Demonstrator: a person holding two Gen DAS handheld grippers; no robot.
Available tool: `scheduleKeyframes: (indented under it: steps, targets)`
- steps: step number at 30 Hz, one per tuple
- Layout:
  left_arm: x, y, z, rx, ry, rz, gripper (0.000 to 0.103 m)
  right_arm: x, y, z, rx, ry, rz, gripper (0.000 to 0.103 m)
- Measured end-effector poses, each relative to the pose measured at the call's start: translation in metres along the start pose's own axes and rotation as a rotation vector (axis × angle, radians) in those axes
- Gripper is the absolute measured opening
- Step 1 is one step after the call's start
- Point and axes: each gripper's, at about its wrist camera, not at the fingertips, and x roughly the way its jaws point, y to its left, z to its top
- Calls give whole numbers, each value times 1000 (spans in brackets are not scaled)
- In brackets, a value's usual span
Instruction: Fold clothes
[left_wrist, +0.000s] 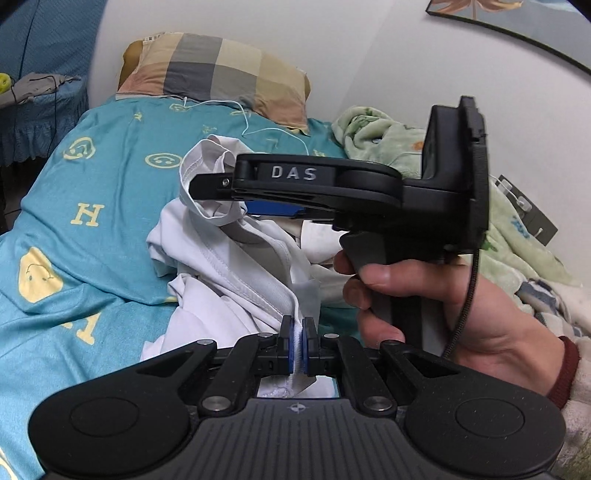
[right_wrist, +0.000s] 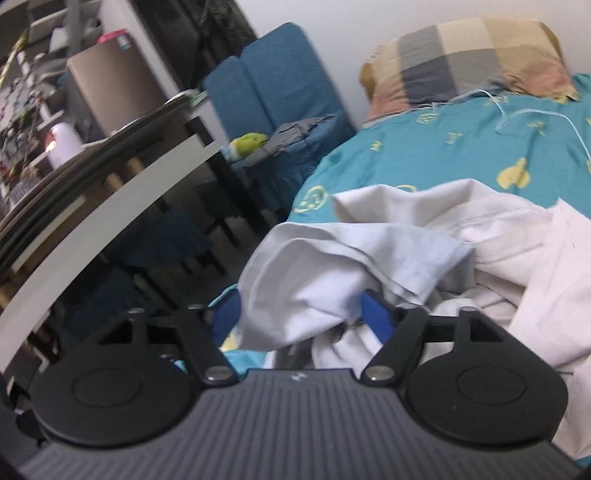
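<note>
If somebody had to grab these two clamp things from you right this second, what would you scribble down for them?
Left gripper: shut, pinching a fold of the white garment.
Right gripper: jaws part-way apart around a bunched piece of the same white cloth; whether the pads press on it, I cannot tell.
The garment lies crumpled in a heap on the turquoise bedsheet, below the checked pillow.
Done: both grippers are at the cloth. No neat fold shows yet.
Left: spread the garment flat, then fold it.
</note>
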Motion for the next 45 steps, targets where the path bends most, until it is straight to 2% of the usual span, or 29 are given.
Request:
scheduleKeyframes:
  steps: [1,2,3,7,10,13,16,18,21,24,28,30,32,36,38,39,42,44,45]
  targets:
    - [1,0,0,1,1,-1,4,0,-3,0,13,0,-2,31]
    - [2,0,0,0,2,-2,4,0,-6,0,25,-3,-11,19]
    - [3,1,1,0,1,-3,4,0,-8,0,38,-6,-23,13]
    - [1,3,2,-5,-16,-21,4,-16,-15,5,93,-91,-36,11]
    - [-5,5,1,-11,-47,-46,4,-39,-19,14,109,-189,-97,11]
    - [-12,4,1,-8,-78,-54,4,-63,-35,21,163,-263,-215,11]
    - [-16,5,2,-15,-106,-63,4,-81,-61,17,273,-261,-359,11]
    - [-17,8,4,-34,-116,-59,4,-89,-82,8,384,-241,-418,11]
    - [-20,12,8,-64,-144,-44,4,-97,-106,-12,582,-208,-424,12]
    - [-29,15,14,-99,-219,-31,4,-105,-120,-34,756,-178,-410,12]
    - [-46,22,22,-150,-318,-28,4,-118,-122,-44,841,-198,-373,13]
    - [-56,25,25,-169,-362,-23,4,-125,-118,-41,837,-230,-359,13]
    - [-69,28,27,-190,-409,-22,4,-134,-113,-33,779,-273,-394,13]
    - [-89,38,35,-237,-474,-21,4,-142,-107,-18,639,-311,-593,13]
    - [-92,40,37,-242,-466,-20,4,-146,-106,-12,584,-336,-660,13]
    - [-92,41,37,-243,-459,-20,4,-148,-105,-9,560,-347,-663,13]
    - [-92,41,37,-243,-436,-20,4,-138,-98,0,464,-301,-524,15]
    - [-90,39,36,-236,-423,-17,4,-120,-91,2,418,-222,-407,25]
    - [-89,39,36,-237,-416,-14,4,-111,-88,2,399,-183,-350,35]
